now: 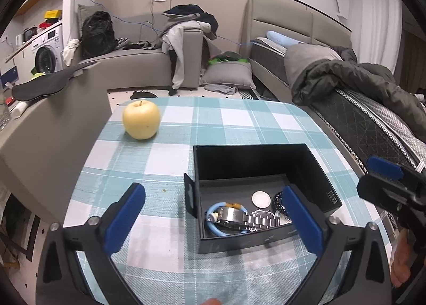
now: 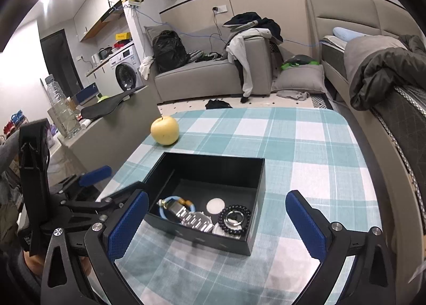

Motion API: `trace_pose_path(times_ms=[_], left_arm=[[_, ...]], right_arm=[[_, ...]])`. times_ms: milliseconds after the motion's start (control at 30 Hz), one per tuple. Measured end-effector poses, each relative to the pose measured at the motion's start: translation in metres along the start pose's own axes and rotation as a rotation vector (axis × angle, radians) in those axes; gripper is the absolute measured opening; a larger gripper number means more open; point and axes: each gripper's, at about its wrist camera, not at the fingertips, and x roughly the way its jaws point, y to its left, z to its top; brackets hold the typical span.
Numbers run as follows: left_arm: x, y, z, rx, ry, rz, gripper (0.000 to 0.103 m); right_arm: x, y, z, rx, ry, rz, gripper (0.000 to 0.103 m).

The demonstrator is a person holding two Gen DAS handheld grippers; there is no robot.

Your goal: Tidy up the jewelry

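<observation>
An open black box (image 1: 319, 185) (image 2: 255, 198) stands on the checked tablecloth. Inside lie a steel watch (image 1: 247, 219) (image 2: 194, 218), a light blue bracelet (image 1: 213, 222) (image 2: 166, 202), a silver coin (image 1: 261, 199) (image 2: 216, 205) and a dark bead bracelet (image 1: 278, 199) (image 2: 235, 221). My left gripper (image 1: 213, 222) is open above the box's near-left part, nothing between its blue pads (image 1: 125, 219). My right gripper (image 2: 217, 222) is open too, its pads (image 2: 306, 225) straddling the box's near side, empty. Each gripper shows at the edge of the other's view.
A yellow apple (image 1: 141, 119) (image 2: 164, 130) sits at the far left of the table (image 1: 239, 118) (image 2: 306, 145). A grey sofa arm (image 1: 53, 118) borders the left, a bed with dark bedding (image 1: 359, 86) the right. Water bottles (image 2: 57, 108) stand far left.
</observation>
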Motion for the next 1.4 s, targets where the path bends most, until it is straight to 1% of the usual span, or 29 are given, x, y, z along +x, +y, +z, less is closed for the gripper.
trace_pose_path(times_ms=[100, 333, 667, 1000, 1400], left_arm=[[-0.004, 0.001, 0.000, 0.006, 0.001, 0.001, 0.101], [-0.016, 0.001, 0.000, 0.028, -0.031, 0.014, 0.101], [-0.020, 0.006, 0.000, -0.005, -0.029, 0.007, 0.101], [-0.020, 0.008, -0.002, 0.009, -0.020, 0.012, 0.101], [-0.019, 0.008, -0.002, 0.014, -0.014, 0.007, 0.101]], right_arm=[[-0.004, 0.003, -0.002, -0.006, -0.005, 0.002, 0.103], [-0.010, 0.010, -0.004, -0.026, -0.014, 0.015, 0.103], [-0.012, 0.008, -0.007, -0.014, -0.010, 0.018, 0.103], [-0.005, 0.013, -0.009, -0.024, 0.007, 0.015, 0.103], [-0.005, 0.014, -0.008, -0.024, 0.008, 0.019, 0.103]])
